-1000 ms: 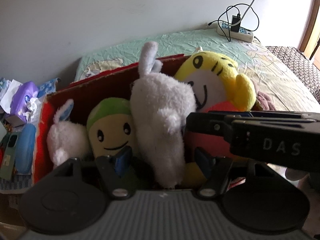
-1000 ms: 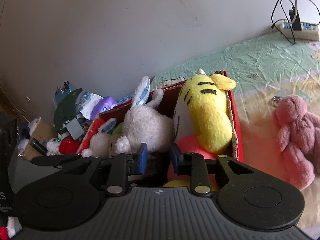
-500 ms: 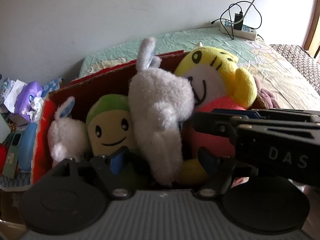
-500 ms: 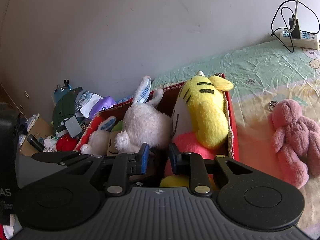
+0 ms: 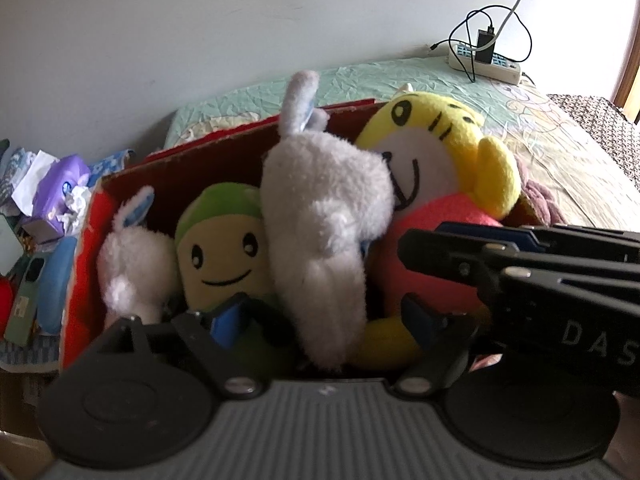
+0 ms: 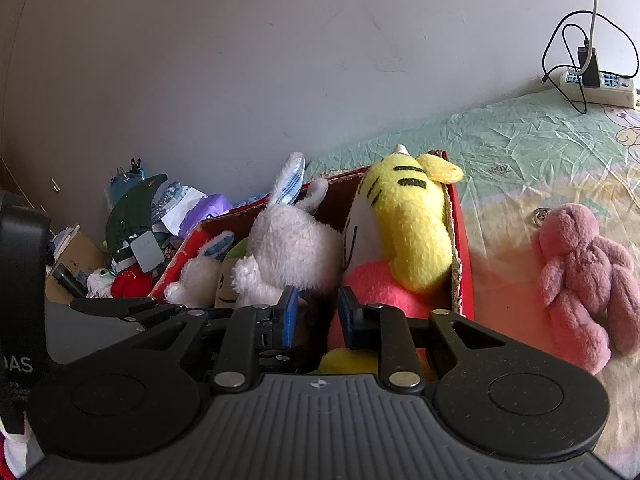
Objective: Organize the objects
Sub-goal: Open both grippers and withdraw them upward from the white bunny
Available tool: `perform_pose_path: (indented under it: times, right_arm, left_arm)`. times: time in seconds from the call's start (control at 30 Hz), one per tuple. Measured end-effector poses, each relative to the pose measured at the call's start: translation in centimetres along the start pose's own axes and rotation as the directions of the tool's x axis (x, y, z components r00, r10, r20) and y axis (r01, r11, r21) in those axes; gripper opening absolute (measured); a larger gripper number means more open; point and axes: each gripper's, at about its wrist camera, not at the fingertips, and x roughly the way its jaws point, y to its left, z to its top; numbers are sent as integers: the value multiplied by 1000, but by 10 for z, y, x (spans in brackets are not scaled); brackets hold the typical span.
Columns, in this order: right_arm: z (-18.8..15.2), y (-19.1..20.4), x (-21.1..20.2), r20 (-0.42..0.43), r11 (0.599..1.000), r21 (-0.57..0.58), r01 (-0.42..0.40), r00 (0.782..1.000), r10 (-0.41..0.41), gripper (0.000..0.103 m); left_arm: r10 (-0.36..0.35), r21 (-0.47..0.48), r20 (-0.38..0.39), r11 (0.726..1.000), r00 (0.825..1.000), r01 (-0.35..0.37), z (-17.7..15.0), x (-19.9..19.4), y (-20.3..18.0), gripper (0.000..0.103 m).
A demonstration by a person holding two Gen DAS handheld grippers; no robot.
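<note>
A red cardboard box [image 5: 86,248] [image 6: 460,256] on the bed holds a big white rabbit plush [image 5: 324,216] [image 6: 288,248], a yellow tiger plush [image 5: 440,152] [image 6: 408,216], a green-capped smiling plush [image 5: 222,248] and a small white rabbit plush [image 5: 132,264]. My left gripper [image 5: 320,320] is open, its jaws either side of the big rabbit's lower end. My right gripper [image 6: 314,312] is narrowly open and empty over the box's near side; it shows sideways in the left wrist view [image 5: 500,256]. A pink plush [image 6: 584,280] lies on the bed right of the box.
A power strip with cables [image 6: 596,84] [image 5: 484,60] lies at the bed's far end by the wall. A heap of clutter with a purple tissue pack [image 5: 60,188] [image 6: 204,208] sits left of the box. The green sheet [image 6: 520,140] stretches behind the box.
Both grippers have pulled back and up a little from the box. The left jaws have spread slightly wider around the big rabbit. The plush toys have stayed in place.
</note>
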Motion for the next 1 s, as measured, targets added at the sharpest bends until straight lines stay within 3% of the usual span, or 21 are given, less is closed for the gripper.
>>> perform_pose_path:
  times: [0.23,0.73,1.0]
  right_arm:
    - [-1,1,-1,3,1000,-2,1,1000,-1,22]
    - [-2,3,-7,8,1000,10,-20,1000,20,22]
    - [-2,0,-13,-11,998,22,-60,998,60,24]
  left_arm:
    - [32,-14,-5,999,999,-32,-2,3,0,94]
    - [53,-51,-8,997,999,-53,-5,1,0,94]
    - [125,-54,6,991,992,-124,-7,-8,-7,94]
